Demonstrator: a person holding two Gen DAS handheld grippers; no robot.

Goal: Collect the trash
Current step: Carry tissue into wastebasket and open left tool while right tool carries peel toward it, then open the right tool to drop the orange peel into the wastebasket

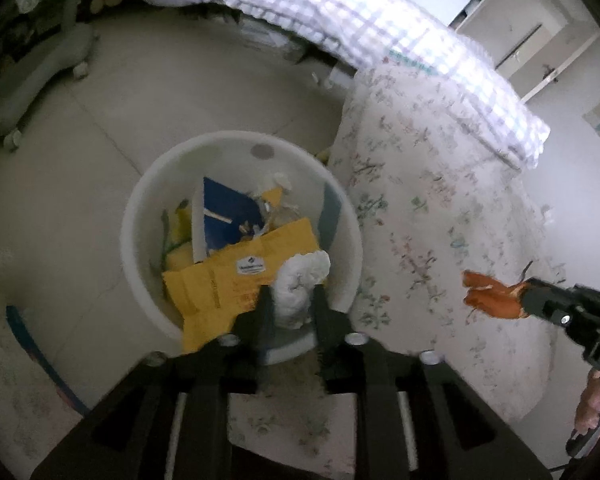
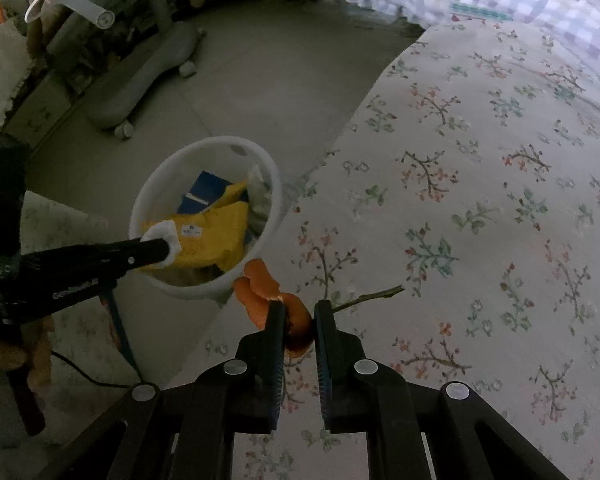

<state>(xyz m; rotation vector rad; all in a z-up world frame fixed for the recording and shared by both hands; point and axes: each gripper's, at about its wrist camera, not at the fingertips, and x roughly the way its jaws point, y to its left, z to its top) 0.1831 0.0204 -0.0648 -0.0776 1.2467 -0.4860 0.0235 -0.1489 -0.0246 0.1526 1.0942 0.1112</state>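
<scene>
A white round bin stands on the tiled floor, holding a yellow envelope, a blue carton and other scraps. My left gripper hangs over the bin's near rim with a crumpled white tissue filling the gap between its fingers and touching both. My right gripper is shut on a piece of orange peel, to the right of the bin above the floral cloth. A thin twig juts out behind its right finger.
A floral cloth spreads right of the bin, with a checked bedcover beyond it. A grey chair base on casters stands at the far left. A hand grips the right tool's handle.
</scene>
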